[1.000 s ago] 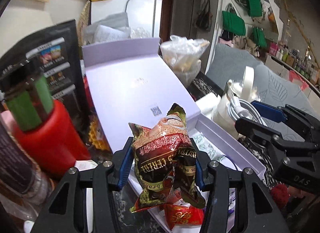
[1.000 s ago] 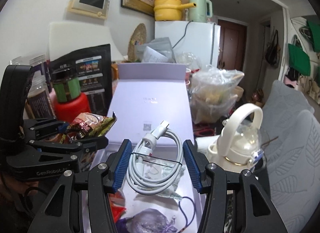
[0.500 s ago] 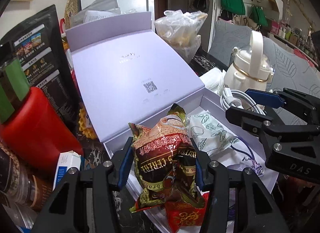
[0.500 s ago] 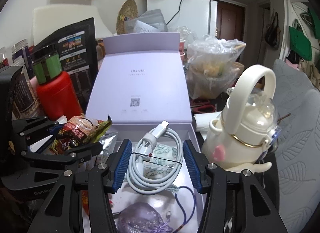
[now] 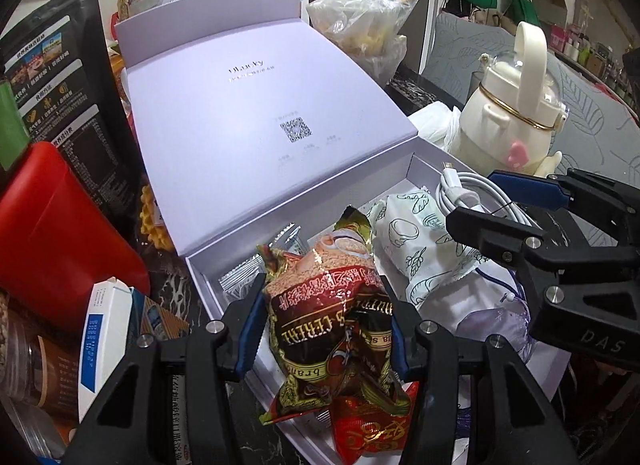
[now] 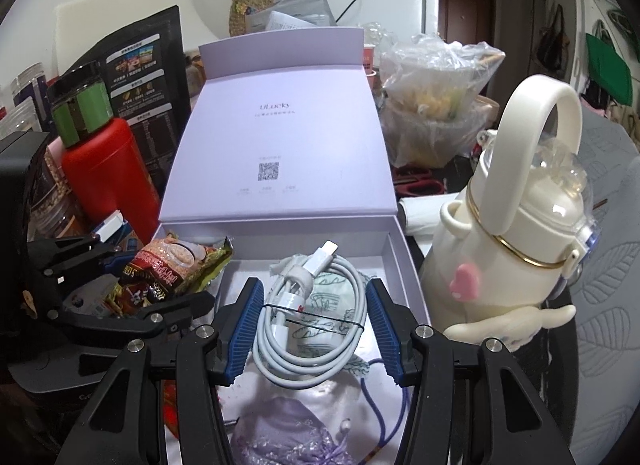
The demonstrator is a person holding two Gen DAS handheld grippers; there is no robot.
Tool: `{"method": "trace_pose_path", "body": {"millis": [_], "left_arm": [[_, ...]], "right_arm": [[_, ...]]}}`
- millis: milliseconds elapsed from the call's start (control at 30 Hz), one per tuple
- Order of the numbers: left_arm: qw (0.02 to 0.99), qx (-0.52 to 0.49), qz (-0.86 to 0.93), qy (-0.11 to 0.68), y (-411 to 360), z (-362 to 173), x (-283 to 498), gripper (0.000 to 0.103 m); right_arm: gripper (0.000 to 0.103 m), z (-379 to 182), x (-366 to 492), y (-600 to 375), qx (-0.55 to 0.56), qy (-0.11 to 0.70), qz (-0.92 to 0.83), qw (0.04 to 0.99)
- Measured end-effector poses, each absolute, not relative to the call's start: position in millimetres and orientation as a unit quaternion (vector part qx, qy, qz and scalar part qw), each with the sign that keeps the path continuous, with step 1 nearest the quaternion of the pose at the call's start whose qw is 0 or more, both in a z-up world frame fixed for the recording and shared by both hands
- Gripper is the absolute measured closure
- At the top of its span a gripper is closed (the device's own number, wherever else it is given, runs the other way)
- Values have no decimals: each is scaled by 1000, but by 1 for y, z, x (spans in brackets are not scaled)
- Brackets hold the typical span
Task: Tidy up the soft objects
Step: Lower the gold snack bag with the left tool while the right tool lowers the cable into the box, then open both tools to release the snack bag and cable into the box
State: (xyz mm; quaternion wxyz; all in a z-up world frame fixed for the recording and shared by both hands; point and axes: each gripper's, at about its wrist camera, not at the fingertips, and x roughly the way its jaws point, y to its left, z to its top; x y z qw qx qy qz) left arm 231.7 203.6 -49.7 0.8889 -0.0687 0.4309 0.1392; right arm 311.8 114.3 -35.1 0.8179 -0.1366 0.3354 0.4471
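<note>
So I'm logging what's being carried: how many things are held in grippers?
2: a snack bag in the left gripper, a coiled cable in the right gripper, both above the open box.

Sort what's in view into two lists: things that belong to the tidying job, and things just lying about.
In the job:
- cereal packet, held by left gripper
- coiled white cable, held by right gripper
- lilac box
- leaf-print pouch and purple pouch inside it

Lying about:
- cream bottle
- red flask
- plastic bag

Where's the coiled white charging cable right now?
Clamped in the right gripper, the coiled white cable hangs over the open lilac box, above the leaf-print pouch.
</note>
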Motion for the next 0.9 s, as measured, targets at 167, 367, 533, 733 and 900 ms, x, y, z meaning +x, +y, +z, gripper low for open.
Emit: {"method": "trace_pose_path", "body": {"millis": [167, 367, 533, 733, 900], "left_arm": [[887, -58, 141, 436, 199, -52, 234, 52], [881, -54, 145, 447, 199, -57, 241, 52], [869, -52, 157, 466, 200, -65, 248, 52], [863, -67, 162, 473, 205, -69, 249, 52], [864, -97, 153, 470, 210, -66, 247, 52]], "right_arm": [[50, -42, 313, 119, -149, 340, 442, 816], [50, -51, 316, 125, -157, 355, 440, 810], [50, -59, 321, 127, -156, 373, 436, 804], [50, -59, 319, 127, -160, 373, 436, 803], [48, -57, 319, 128, -159, 379, 434, 802]]}}
